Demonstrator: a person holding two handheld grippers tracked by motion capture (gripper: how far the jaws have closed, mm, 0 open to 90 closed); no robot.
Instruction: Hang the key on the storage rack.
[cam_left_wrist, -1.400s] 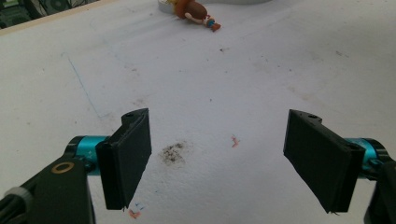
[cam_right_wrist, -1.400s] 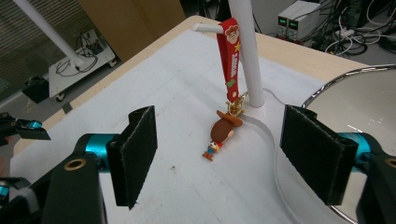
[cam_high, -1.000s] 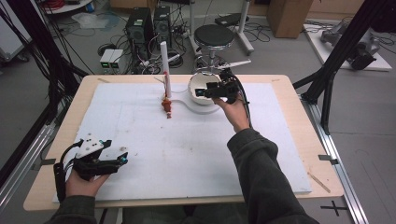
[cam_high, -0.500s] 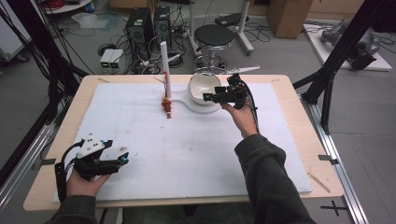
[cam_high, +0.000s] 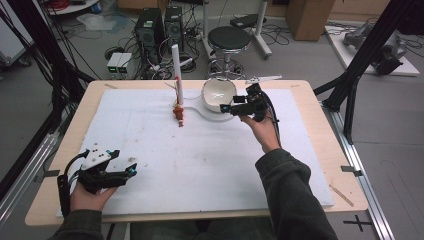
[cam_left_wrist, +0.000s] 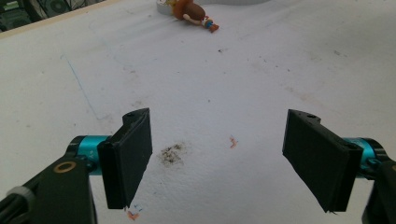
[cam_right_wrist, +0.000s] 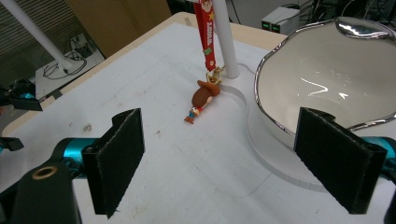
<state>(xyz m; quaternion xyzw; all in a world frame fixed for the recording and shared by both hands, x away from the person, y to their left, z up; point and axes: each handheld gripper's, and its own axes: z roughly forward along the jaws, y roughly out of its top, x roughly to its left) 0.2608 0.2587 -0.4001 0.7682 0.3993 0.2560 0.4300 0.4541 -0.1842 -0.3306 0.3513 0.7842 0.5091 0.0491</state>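
Up around 1 o'clock on the worktop (cam_high: 310, 150), the right tongs (cam_high: 229, 108) sit just beside the white bowl (cam_high: 218, 94), jaws just opening wide with nothing between them. The left tongs (cam_high: 129, 171) gape empty at 7 o'clock, and the little figure keychain (cam_high: 179, 114) lies at 12, by the white post (cam_high: 176, 70).
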